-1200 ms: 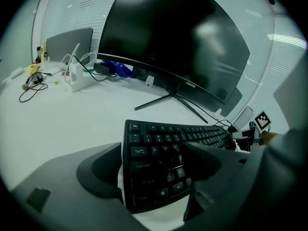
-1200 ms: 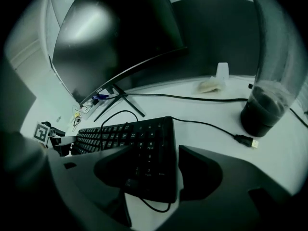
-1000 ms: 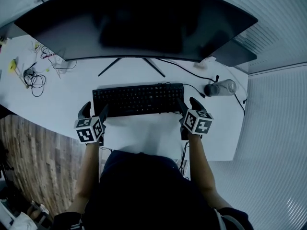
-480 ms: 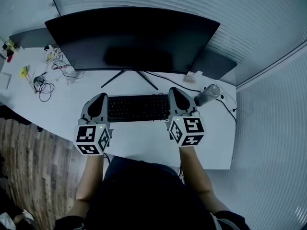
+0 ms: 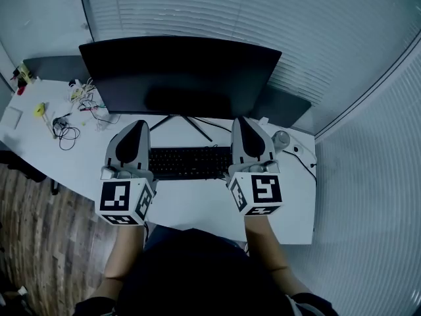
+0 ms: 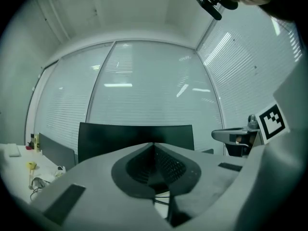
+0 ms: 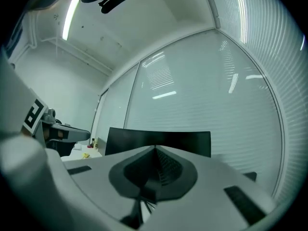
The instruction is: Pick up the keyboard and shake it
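One black keyboard point(image 5: 189, 163) lies flat on desk point(image 5: 197, 204).

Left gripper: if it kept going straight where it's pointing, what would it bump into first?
Probably the wide black curved monitor. The left gripper, jaws shut, points level at its screen, and nothing shows in between. How far off the monitor is cannot be judged.
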Motion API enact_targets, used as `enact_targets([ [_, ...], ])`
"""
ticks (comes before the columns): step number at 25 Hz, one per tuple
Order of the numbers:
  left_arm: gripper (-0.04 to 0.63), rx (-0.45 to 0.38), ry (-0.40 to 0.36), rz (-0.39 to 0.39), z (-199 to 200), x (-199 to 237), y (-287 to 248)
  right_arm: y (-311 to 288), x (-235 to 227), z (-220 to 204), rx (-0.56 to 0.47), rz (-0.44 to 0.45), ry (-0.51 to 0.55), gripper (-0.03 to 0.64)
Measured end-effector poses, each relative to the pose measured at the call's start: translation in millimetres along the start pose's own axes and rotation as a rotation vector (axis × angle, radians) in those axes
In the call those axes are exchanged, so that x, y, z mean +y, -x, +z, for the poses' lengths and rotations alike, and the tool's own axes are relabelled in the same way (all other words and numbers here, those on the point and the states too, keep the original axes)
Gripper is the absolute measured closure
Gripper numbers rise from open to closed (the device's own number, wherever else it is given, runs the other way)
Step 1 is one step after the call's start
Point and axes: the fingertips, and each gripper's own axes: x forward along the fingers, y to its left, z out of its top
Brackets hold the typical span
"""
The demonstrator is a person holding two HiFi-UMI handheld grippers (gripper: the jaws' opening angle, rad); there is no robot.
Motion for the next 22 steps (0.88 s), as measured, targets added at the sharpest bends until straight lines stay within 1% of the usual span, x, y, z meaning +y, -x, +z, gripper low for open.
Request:
enact_targets([
  [6,0.572,0.005,-0.005,-0.011,1.4,-13.2,5.7,8.5,2.0,-2.0,-0.004,0.019,-0.042,0.589],
  [16,0.571,0.002,0.001,-0.008,-4.9,-19.6,8.8,13.2,3.6,-7.2,-0.013,0.032,-0.051,0.591],
  [22,0.571,0.001,-0.006,-0.012,-5.1,-25.1,3.5,13.7,-3.7,-3.0,-0.025,0.03,-0.036,0.591],
])
